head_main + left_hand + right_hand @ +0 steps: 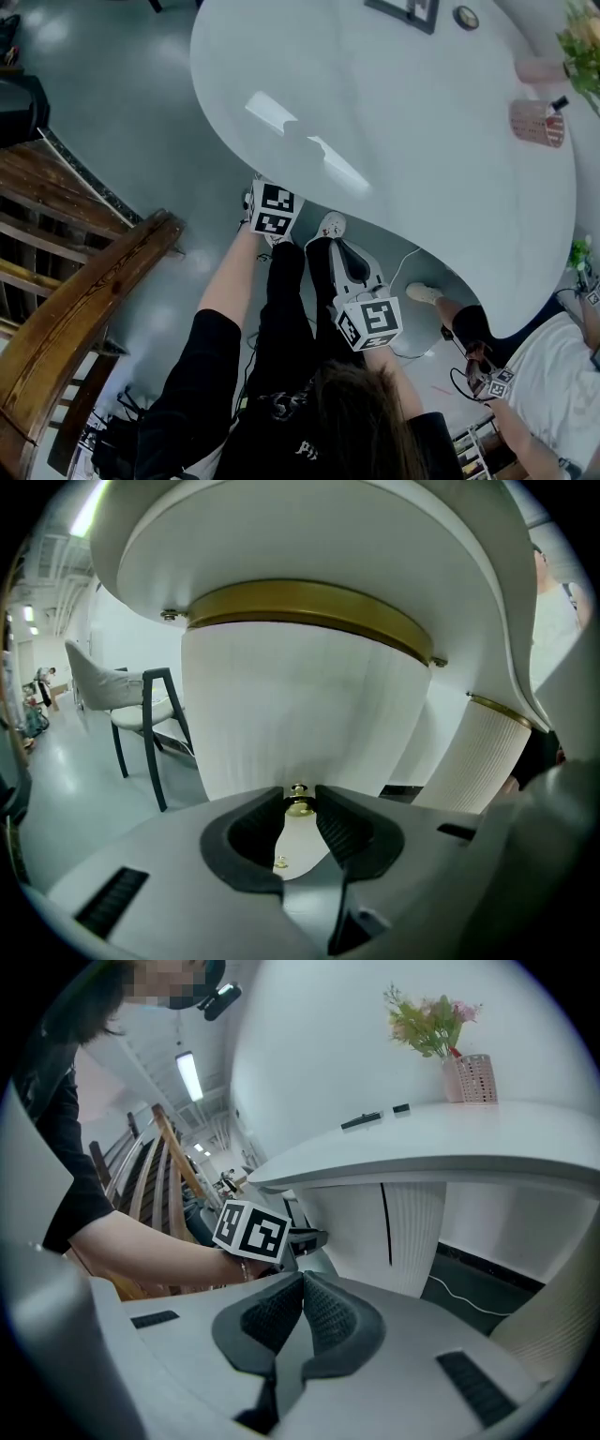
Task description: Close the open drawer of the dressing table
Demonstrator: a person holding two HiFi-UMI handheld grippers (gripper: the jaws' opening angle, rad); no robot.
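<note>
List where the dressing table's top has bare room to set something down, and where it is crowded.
Bare: the broad middle of the tabletop, from the near curved edge to the picture frame. Crowded: the far right end, around the pink holder and flowers.

A chair point(141, 714) with a pale seat and dark slanted legs stands well off to the left of the left claw point(300, 803), on the grey floor point(66, 808). Up and to the right of the right claw point(302, 1283), a pink perforated vase point(472, 1077) holds green and pink flowers point(429, 1018). Two small dark items point(361, 1120) lie nearer the claw. A white cable point(469, 1302) trails over the floor at that claw's right. Seen from the head, a curved wooden rail point(84, 309) lies far left of both claws. A dark picture frame point(405, 11) sits far ahead of them, and a second person in a white shirt point(553, 384) is beyond the right claw.
</note>
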